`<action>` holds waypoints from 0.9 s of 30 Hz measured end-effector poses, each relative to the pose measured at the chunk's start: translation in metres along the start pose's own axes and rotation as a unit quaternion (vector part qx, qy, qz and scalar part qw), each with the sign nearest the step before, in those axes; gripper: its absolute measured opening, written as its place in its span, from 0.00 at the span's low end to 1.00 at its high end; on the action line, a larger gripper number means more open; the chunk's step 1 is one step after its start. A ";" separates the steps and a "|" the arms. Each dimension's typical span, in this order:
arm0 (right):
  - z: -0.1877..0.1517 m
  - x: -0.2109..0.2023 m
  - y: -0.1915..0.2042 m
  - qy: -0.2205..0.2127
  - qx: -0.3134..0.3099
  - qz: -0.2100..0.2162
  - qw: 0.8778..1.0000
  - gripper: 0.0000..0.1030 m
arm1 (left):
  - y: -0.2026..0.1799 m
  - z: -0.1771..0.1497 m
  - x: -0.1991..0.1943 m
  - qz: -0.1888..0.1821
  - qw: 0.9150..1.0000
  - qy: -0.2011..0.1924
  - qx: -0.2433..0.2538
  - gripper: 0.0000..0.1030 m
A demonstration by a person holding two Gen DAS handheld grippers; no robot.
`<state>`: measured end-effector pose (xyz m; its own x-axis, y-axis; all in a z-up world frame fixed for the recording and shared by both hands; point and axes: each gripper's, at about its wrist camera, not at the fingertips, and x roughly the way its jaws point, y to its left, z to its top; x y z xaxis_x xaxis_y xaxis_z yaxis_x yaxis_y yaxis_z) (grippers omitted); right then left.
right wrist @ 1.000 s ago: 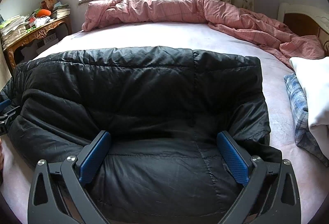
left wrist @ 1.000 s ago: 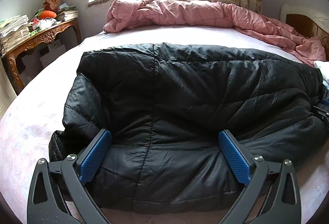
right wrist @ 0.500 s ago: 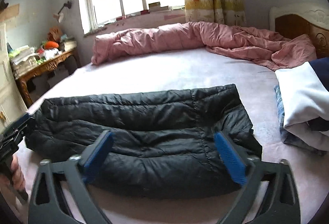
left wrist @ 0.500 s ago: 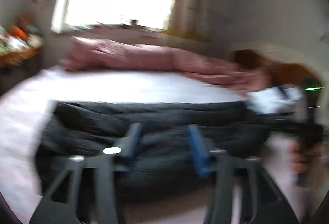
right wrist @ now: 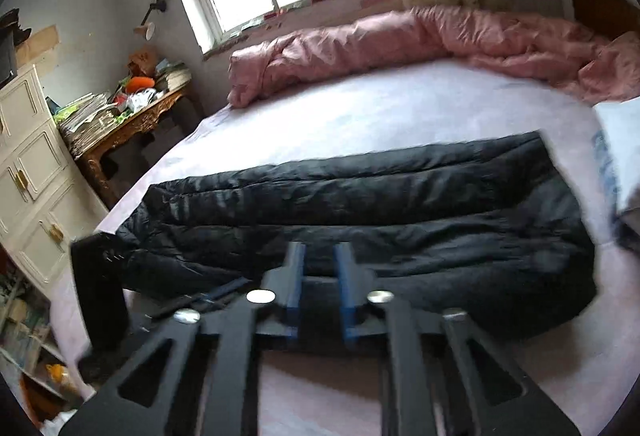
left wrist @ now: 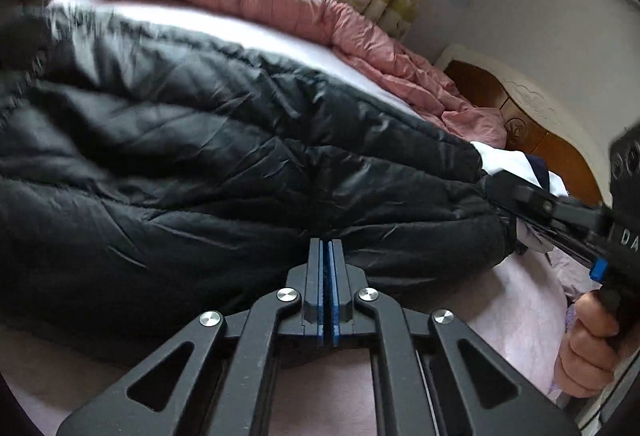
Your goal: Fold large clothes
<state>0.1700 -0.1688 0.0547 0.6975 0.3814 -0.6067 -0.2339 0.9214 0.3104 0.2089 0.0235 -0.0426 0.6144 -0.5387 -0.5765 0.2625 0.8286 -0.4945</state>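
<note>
A black quilted puffer jacket (left wrist: 224, 164) lies folded into a long band on the pale pink bed sheet (right wrist: 400, 108); it also shows in the right wrist view (right wrist: 380, 204). My left gripper (left wrist: 325, 248) is shut, its blue pads pressed together with nothing between them, tips at the jacket's near edge. My right gripper (right wrist: 318, 256) is nearly shut with a narrow gap between the blue pads, empty, just in front of the jacket's near edge. The right gripper's body and the hand holding it show at the right of the left wrist view (left wrist: 592, 220).
A crumpled pink duvet (right wrist: 400, 40) lies along the far side of the bed. Folded white and plaid clothes (left wrist: 516, 164) sit by the wooden headboard (left wrist: 532, 132). A cluttered wooden desk (right wrist: 128, 116) and a white cabinet (right wrist: 32, 172) stand to the left.
Both grippers pulled back from over the jacket and closed: the left from wide open to fully shut, the right to a narrow gap. Both views tilted.
</note>
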 end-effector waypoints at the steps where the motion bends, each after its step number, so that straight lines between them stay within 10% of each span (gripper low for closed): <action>1: 0.003 0.010 0.005 0.015 0.003 0.012 1.000 0.05 | 0.005 -0.001 0.002 -0.008 1.000 0.004 -0.012 0.04; 9: 0.009 0.120 0.033 0.145 0.015 -0.020 0.989 0.02 | 0.007 -0.005 0.006 0.006 1.000 0.009 -0.017 0.04; 22: 0.056 0.203 0.011 0.176 0.062 -0.060 0.981 0.00 | 0.013 -0.009 0.011 0.021 0.999 0.012 -0.031 0.04; 27: 0.065 0.136 0.018 0.093 0.015 -0.072 0.993 0.01 | 0.009 -0.009 0.011 0.024 0.999 0.008 -0.024 0.04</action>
<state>0.3048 -0.1051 0.0253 0.5849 0.2547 -0.7701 -0.1181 0.9660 0.2299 0.2115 0.0239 -0.0594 0.6134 -0.5011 -0.6104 0.1964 0.8454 -0.4967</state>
